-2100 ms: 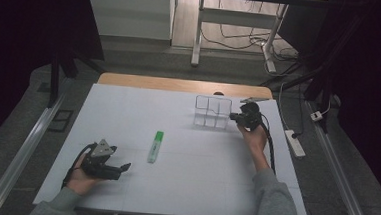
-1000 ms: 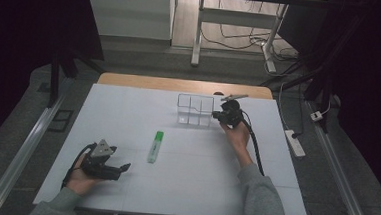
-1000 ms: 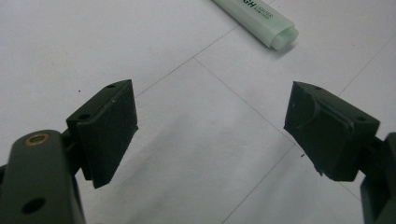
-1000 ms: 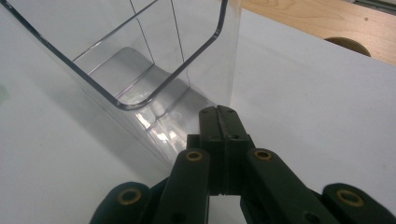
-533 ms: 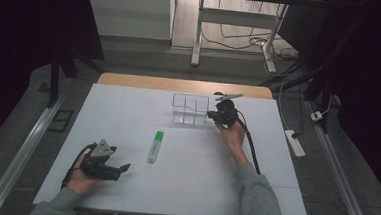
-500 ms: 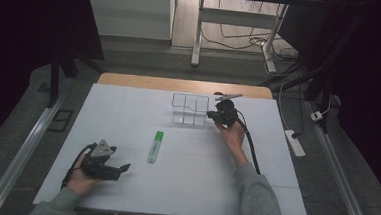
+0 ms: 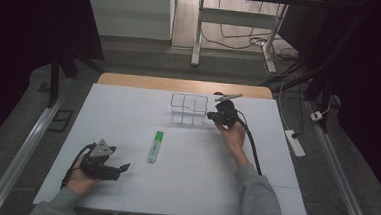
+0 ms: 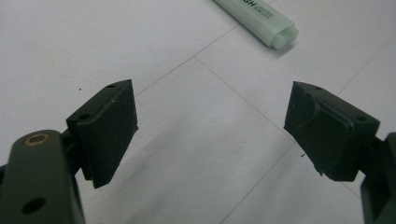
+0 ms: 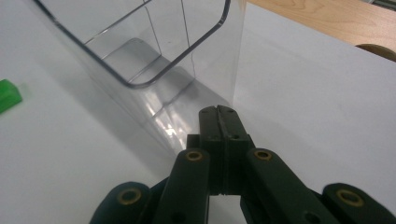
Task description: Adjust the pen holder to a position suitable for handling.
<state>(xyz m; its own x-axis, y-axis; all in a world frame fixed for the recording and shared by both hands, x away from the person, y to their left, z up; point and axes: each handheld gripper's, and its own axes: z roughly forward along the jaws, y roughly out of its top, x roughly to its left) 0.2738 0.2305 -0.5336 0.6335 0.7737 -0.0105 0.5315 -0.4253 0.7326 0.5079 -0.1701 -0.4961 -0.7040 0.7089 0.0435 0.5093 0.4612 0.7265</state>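
A clear plastic box (image 7: 189, 109) with inner dividers stands at the back middle of the white table sheet (image 7: 128, 108). My right gripper (image 7: 211, 116) is shut with nothing between its jaws. In the right gripper view its tips (image 9: 218, 112) rest against the box's (image 9: 140, 56) right-hand outer wall near the bottom. A green highlighter (image 7: 155, 146) lies flat in the middle of the sheet. My left gripper (image 7: 122, 169) rests near the front left, open and holding nothing. The left gripper view has the highlighter's end (image 8: 261, 21) lying beyond the gripper (image 8: 210, 126).
A wooden table edge (image 7: 180, 84) runs behind the sheet. A power strip (image 7: 295, 143) and cables lie on the floor to the right. A metal rail (image 7: 20, 147) runs along the left. The highlighter's green cap (image 9: 8, 95) lies left of the box.
The right gripper and the clear box have slid left across the back of the sheet, most of it over a second ago. The left gripper and highlighter have stayed put.
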